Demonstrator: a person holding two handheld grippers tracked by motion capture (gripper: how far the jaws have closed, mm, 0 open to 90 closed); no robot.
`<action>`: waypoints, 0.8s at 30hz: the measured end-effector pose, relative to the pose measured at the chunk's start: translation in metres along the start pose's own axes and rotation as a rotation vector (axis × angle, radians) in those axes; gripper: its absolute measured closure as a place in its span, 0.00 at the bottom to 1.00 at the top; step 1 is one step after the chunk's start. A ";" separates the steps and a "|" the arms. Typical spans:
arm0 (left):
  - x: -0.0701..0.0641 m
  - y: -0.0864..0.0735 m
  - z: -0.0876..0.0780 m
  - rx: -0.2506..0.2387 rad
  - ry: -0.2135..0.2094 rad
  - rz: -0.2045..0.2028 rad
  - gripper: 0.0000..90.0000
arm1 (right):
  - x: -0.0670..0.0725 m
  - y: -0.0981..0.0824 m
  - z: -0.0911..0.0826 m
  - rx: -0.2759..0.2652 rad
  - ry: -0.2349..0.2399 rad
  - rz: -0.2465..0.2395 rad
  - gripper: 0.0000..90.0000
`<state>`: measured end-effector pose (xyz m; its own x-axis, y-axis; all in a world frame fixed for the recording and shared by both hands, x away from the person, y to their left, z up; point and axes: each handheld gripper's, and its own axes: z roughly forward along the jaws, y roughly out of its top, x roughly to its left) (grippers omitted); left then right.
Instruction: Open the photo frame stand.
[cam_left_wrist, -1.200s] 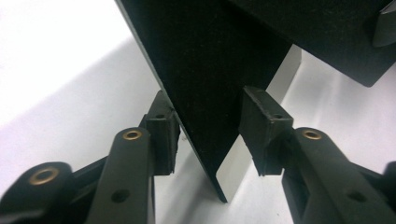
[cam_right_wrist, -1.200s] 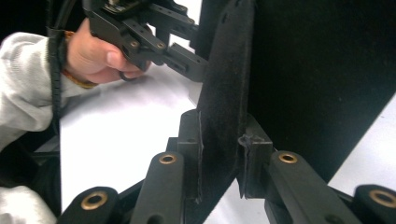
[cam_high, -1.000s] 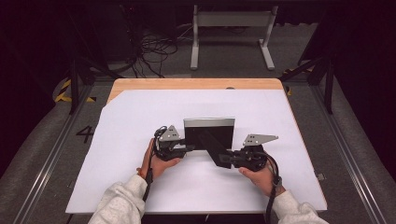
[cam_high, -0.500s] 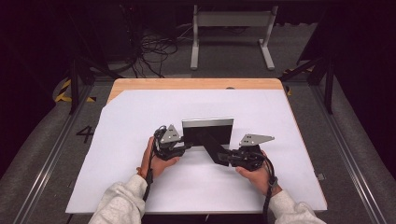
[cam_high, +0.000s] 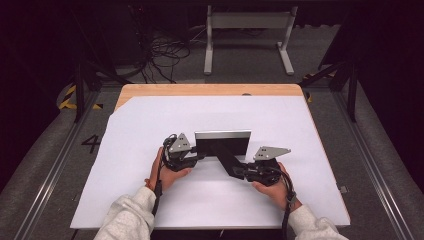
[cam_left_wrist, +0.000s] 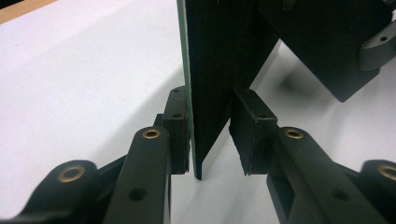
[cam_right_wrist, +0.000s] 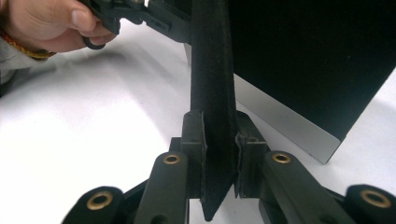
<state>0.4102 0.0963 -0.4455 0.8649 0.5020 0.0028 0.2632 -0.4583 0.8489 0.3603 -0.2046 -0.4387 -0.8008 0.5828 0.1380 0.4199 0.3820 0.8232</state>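
Observation:
A black-backed picture frame (cam_high: 222, 142) stands on edge on the white sheet (cam_high: 150, 125), its back towards me. My left gripper (cam_high: 197, 156) is shut on the frame's left edge. In the left gripper view (cam_left_wrist: 210, 135), one pad lies flat on the frame's (cam_left_wrist: 215, 70) pale front and the other pad's tip meets its black back. A black felt stand leg (cam_high: 225, 160) angles out from the back. My right gripper (cam_high: 235, 172) is shut on its end, with both pads pressed on the leg (cam_right_wrist: 212, 93) in the right gripper view (cam_right_wrist: 219, 154).
The sheet covers most of a wooden table (cam_high: 210, 90), whose far edge is bare. Beyond it on the floor are a grey metal stand (cam_high: 247, 30) and loose cables (cam_high: 165, 50). Floor rails (cam_high: 380, 170) run along both sides.
Seen from above, the frame looks shorter, so it has tipped more upright. Both hands have barely moved and keep their holds.

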 end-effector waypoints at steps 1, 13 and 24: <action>0.000 0.000 -0.001 0.001 -0.004 0.002 0.77 | 0.000 0.000 0.000 0.006 -0.004 -0.006 0.86; 0.002 0.001 -0.007 -0.026 -0.010 -0.011 0.80 | 0.000 0.000 -0.007 -0.009 -0.008 -0.020 0.88; 0.000 0.002 -0.007 -0.018 0.003 -0.005 0.80 | 0.001 -0.001 -0.008 -0.011 0.013 -0.017 0.90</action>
<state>0.4080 0.1008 -0.4403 0.8623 0.5064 0.0000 0.2599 -0.4424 0.8583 0.3556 -0.2099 -0.4348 -0.8135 0.5665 0.1311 0.4015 0.3842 0.8314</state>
